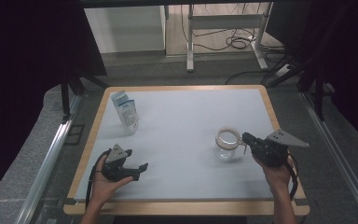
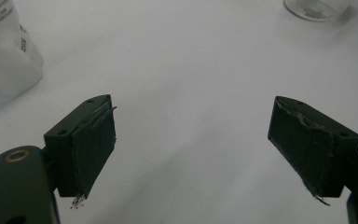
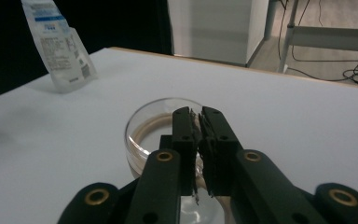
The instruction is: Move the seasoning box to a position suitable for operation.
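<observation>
A clear glass jar [image 1: 227, 144] with a tan ring at its mouth stands upright on the white table top [image 1: 186, 121], right of centre. My right gripper [image 1: 244, 136] comes at it from the right. In the right gripper view its jaws [image 3: 198, 114] are pressed together above the jar's [image 3: 149, 126] near rim, and I see nothing held between them. My left gripper [image 1: 137, 159] rests low at the front left, with its jaws [image 2: 191, 135] wide apart over bare table. A white and blue pouch [image 1: 127, 112] stands at the back left.
The table has a wooden edge [image 1: 91, 140]. A desk frame and cables [image 1: 235, 42] lie on the floor beyond it, and dark curtains hang on both sides. The pouch [image 2: 4, 46] and the jar's base [image 2: 314, 9] show at the top corners of the left gripper view.
</observation>
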Demonstrator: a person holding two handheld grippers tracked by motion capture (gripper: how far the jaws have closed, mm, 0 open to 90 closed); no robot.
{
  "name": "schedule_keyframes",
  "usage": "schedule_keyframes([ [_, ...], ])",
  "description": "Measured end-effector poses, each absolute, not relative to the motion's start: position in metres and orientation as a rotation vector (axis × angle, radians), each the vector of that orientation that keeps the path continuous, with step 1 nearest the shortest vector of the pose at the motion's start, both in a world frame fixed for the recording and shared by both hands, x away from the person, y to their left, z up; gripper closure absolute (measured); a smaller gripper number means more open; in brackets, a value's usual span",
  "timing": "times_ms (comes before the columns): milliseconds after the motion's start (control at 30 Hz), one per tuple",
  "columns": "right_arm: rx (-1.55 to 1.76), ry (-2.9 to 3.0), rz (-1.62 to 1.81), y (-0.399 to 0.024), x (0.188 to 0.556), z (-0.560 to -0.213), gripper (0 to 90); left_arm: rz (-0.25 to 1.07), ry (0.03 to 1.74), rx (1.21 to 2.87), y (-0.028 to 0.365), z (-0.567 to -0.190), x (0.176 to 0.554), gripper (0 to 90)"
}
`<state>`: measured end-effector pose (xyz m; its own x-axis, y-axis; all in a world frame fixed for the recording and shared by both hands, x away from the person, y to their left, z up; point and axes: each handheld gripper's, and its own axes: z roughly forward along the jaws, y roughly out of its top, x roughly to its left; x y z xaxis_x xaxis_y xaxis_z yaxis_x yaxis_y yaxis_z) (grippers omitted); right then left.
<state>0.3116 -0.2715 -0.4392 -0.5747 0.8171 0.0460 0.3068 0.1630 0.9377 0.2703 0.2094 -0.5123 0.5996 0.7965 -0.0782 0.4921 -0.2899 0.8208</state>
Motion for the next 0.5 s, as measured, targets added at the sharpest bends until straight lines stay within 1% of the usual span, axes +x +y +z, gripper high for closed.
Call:
schedule_keyframes([
  [133, 1.074, 1.928, 1.431, -0.2773, 0.3086, -0.437, 89.8, 0.449, 1.031, 1.941, 0.2118, -0.5111, 0.2699, 15.6],
  [500, 1.091, 1.942, 1.371, -0.2758, 0.3143, -0.4443, 90.0, 0.447, 1.033, 1.943, 0.2127, -0.512, 0.2705, 15.8],
])
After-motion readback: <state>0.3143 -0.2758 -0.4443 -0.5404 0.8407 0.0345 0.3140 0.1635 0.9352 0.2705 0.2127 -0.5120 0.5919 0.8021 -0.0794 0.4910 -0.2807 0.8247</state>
